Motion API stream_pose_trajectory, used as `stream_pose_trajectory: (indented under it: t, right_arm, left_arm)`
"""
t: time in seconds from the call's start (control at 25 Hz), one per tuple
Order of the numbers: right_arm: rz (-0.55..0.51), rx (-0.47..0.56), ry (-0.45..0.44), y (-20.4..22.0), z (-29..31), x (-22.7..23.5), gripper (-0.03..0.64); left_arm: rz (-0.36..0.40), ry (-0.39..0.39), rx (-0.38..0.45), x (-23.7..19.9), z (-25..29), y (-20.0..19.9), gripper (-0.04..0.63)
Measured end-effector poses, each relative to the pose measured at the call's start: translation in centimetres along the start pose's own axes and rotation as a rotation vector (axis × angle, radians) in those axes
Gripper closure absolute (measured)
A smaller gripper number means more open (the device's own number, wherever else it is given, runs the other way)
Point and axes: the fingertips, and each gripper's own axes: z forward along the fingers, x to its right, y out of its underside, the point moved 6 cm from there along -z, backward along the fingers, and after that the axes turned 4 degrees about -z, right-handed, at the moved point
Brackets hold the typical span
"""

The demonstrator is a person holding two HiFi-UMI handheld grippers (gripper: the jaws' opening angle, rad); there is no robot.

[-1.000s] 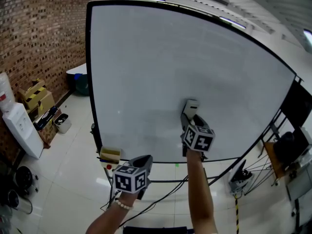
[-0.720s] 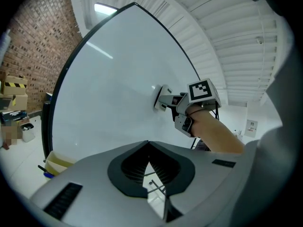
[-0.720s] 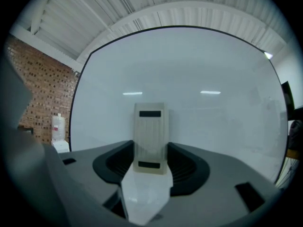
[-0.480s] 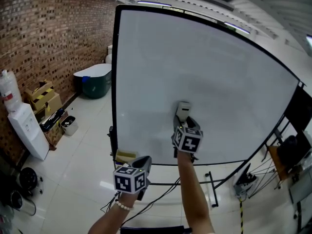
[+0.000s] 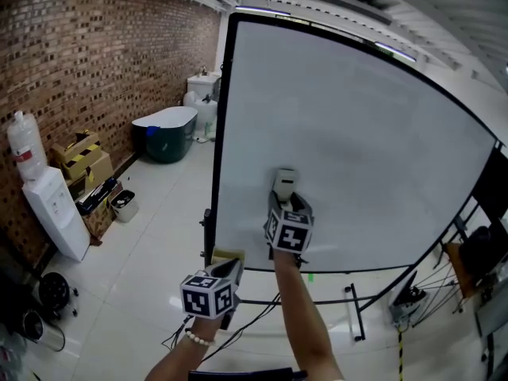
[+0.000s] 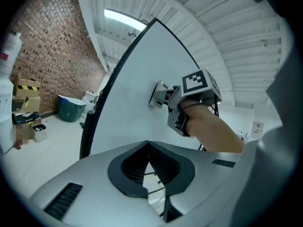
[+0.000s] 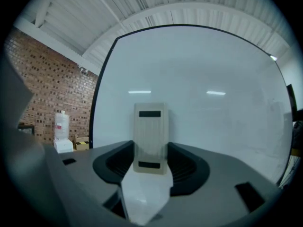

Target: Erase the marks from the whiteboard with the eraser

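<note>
Right gripper view: right gripper [image 7: 150,167] clamped the beige rectangular eraser [image 7: 150,131] against the black-framed whiteboard [image 7: 222,126]; a tilt could lift it off. Left gripper [image 6: 150,150] was closed, empty.

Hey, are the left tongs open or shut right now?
Shut and empty: in the left gripper view the left tongs have their tips meeting, with nothing held between them.

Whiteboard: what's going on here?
A person holds a gripper in each hand. The right gripper is shut on the eraser, holding it flat against the whiteboard in its lower left part. The left gripper hangs low, off the board, jaws together and empty. No marks show on the board in these views.
</note>
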Motion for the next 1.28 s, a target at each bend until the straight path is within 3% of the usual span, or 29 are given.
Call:
stream_pose_trajectory:
  t: [0.6,0.92,1.28]
  right_arm:
    - [-0.018,-0.009,-0.085,-0.7,2.5,-12.6,0.368]
    - [-0.003,0.003,-0.077,0.1,2.8,-14.5,0.368]
    - [-0.025,-0.048,-0.016,5.4,3.3,-16.0,0.368]
  left_arm:
    - [-0.049,-0.082,0.041,-6.2,-5.1,-1.1,0.606]
    - [-0.058,-0.099,0.053,-8.1,-6.5,-1.7,0.606]
    - [-0.079,-0.087,0.043,-9.3,-7.2,-1.3,0.606]
